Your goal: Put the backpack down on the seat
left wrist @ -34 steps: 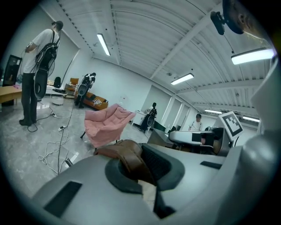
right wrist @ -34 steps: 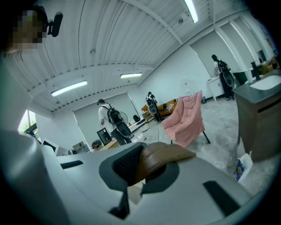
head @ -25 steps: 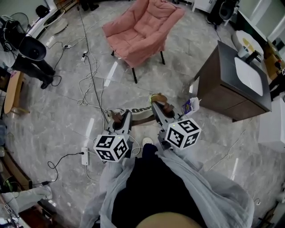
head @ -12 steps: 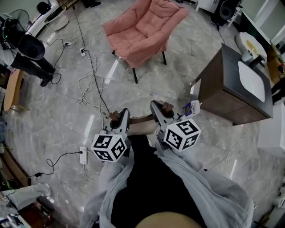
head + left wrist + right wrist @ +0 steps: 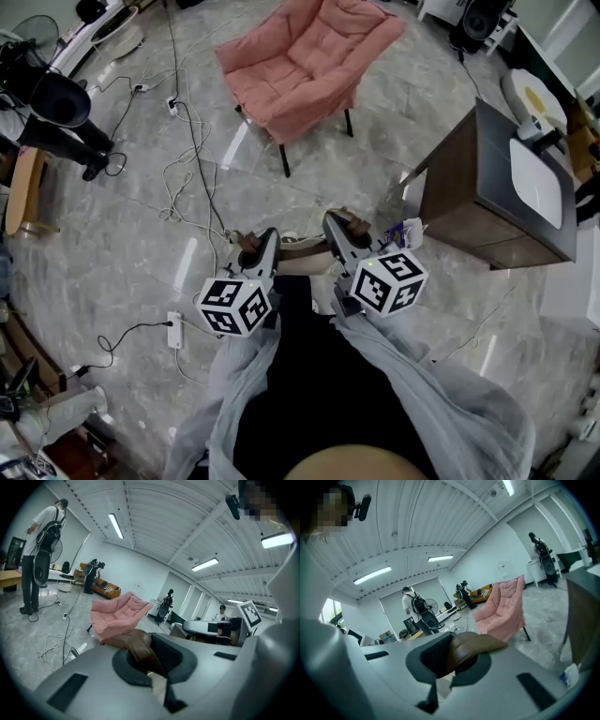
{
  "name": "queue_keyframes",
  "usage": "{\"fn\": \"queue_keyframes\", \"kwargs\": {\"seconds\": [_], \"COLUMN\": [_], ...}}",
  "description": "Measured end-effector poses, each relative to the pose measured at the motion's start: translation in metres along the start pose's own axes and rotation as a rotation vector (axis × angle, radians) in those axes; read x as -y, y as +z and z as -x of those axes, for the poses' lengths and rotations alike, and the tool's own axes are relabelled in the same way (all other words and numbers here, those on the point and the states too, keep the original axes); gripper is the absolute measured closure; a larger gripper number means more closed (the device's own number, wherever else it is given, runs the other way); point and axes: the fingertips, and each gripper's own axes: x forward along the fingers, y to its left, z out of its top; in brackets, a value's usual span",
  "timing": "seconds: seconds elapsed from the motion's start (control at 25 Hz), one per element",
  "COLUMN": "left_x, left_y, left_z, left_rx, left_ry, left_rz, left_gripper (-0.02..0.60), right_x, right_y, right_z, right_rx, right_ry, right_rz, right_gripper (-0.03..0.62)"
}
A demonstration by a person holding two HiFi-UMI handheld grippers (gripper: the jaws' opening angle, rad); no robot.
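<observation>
Straps carry the load here. The left claw (image 5: pixel 253 242) is clamped shut on a brown leather-like strap (image 5: pixel 137 648), which bunches up out of the dark pad recess and folds over its top. To that claw's left, loose cables (image 5: pixel 183 159) trail across the marble floor, so the load is best kept off the ground. Between the two claws a pale band (image 5: pixel 302 243) bridges the gap. The backpack body itself is not clearly visible and presumably hangs beneath them, hidden by the marker cubes and the person's grey sleeves. The right claw (image 5: pixel 339 227) is likewise closed tight on a second brown strap (image 5: pixel 474 645). A pinch on each side likely keeps the bag level and stops it swinging. Well ahead of both claws stands the pink armchair (image 5: pixel 305 61), its cushioned seat bare and facing them, so the bag is not yet put down. Off to the right claw's right sits a dark wood cabinet (image 5: pixel 469 202).
</observation>
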Motion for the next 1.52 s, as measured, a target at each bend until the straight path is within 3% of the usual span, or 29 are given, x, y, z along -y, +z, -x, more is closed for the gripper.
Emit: {"fn": "queue_keyframes", "kwargs": {"seconds": [0.32, 0.96, 1.2, 1.52], "left_x": [-0.033, -0.099, -0.12, -0.138], "left_y": [0.036, 0.11, 0.13, 0.141], "left_z": [-0.066, -0.179, -0.2, -0.203], "left_rx": [-0.05, -0.081, -0.078, -0.059], "left_ry": [-0.017, -0.089, -0.128, -0.116], "left_rz": [0.033, -0.01, -0.047, -0.038], "left_gripper": [0.568, 0.568, 0.568, 0.568], "right_x": [0.034, 0.087, 0.095, 0.09], "right_y": [0.037, 0.114, 0.129, 0.133], "right_z": [-0.056, -0.172, -0.208, -0.226], "right_rx": [-0.019, 0.027, 0.048, 0.033], "right_ry": [-0.024, -0.067, -0.071, -0.058], "right_rz": [-0.034, -0.037, -0.029, -0.03], "right_gripper": [0.586, 0.588, 0.588, 0.586]}}
